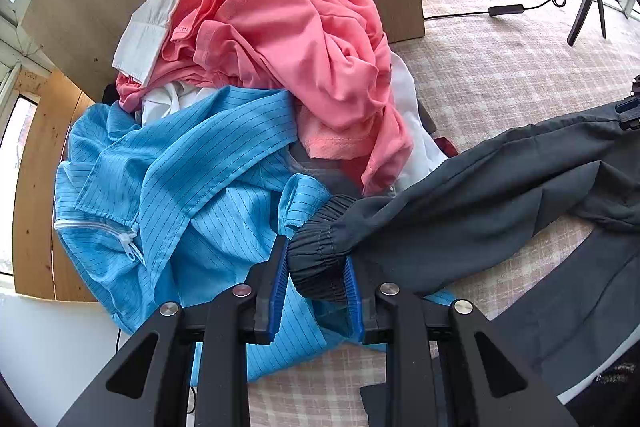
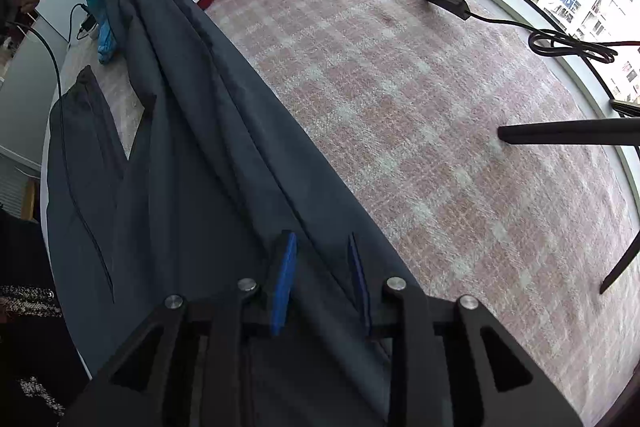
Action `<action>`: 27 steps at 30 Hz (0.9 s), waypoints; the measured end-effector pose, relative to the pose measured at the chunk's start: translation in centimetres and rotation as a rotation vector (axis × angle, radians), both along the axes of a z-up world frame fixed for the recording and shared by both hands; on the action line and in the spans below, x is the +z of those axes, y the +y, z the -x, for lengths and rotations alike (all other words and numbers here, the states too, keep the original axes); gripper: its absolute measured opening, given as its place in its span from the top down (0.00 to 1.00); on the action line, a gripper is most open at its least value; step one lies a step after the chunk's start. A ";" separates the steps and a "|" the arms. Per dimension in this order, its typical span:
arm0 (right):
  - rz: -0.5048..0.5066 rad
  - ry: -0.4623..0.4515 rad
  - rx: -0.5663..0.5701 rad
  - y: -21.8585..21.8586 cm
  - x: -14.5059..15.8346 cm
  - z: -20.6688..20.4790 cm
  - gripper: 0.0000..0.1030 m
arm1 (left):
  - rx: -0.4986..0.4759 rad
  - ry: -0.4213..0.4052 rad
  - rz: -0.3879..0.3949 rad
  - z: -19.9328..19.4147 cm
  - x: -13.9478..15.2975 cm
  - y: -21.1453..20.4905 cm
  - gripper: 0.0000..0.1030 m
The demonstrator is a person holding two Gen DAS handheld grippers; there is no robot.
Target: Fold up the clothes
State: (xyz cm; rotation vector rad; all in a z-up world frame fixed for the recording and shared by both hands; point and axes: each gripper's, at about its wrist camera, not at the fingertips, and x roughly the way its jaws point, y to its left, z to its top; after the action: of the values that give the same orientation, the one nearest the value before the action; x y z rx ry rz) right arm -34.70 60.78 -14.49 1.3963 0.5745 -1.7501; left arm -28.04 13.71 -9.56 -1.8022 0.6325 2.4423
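My left tongs (image 1: pixel 316 277) pinched the elastic cuff of the dark grey trousers (image 1: pixel 500 183), stretched toward the frame's right for folding, while my right tongs (image 2: pixel 322 281) gaped loosely over their fabric.

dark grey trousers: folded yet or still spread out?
Spread, not folded. The dark grey trousers stretch along the checked cloth, one elastic cuff clamped in the left gripper, the right gripper open over them.
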 end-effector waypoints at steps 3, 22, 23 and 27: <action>0.004 0.004 0.036 -0.2 0.8 -0.4 0.54 | -0.001 0.001 -0.004 0.1 0.1 -0.2 0.76; -0.032 0.141 -0.027 1.7 4.4 0.9 0.98 | -0.055 0.051 -0.055 0.0 2.7 1.3 0.76; -0.009 0.173 -0.068 2.7 5.6 1.1 0.98 | -0.079 0.055 -0.045 0.2 2.7 1.9 0.76; -0.010 0.249 -0.189 4.0 8.0 1.5 0.98 | -0.107 0.038 0.019 1.4 2.1 2.9 0.76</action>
State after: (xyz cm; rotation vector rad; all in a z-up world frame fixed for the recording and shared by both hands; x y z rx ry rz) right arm -36.21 64.74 -6.47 1.2824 0.5990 -2.0940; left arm -29.40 16.57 -7.51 -1.6852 0.7379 2.4142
